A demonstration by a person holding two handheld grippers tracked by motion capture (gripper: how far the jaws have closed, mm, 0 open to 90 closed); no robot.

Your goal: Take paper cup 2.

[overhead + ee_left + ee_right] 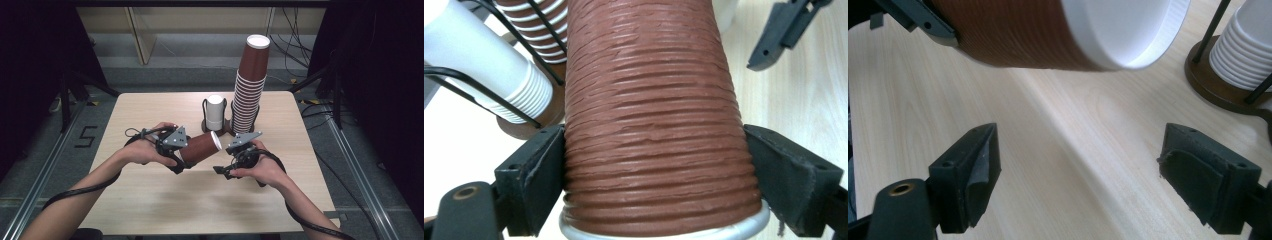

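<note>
A brown ribbed paper cup point(199, 148) lies on its side above the table, white end point(216, 140) pointing right. My left gripper point(181, 156) is shut on it; in the left gripper view both pads press the cup point(649, 125) near its rolled rim. My right gripper point(226, 160) hovers just right of and nearer than the cup, open with nothing in it. In the right gripper view its jaws point(1083, 150) frame bare tabletop, and the cup point(1008, 35) with its white end point(1123, 30) hangs above them.
A wire holder on a wooden base point(226, 127) stands mid-table behind the cup. It carries a short stack of white cups point(216, 111) and a tall stack of brown cups point(250, 85). The light wood table point(150, 200) is bare in front.
</note>
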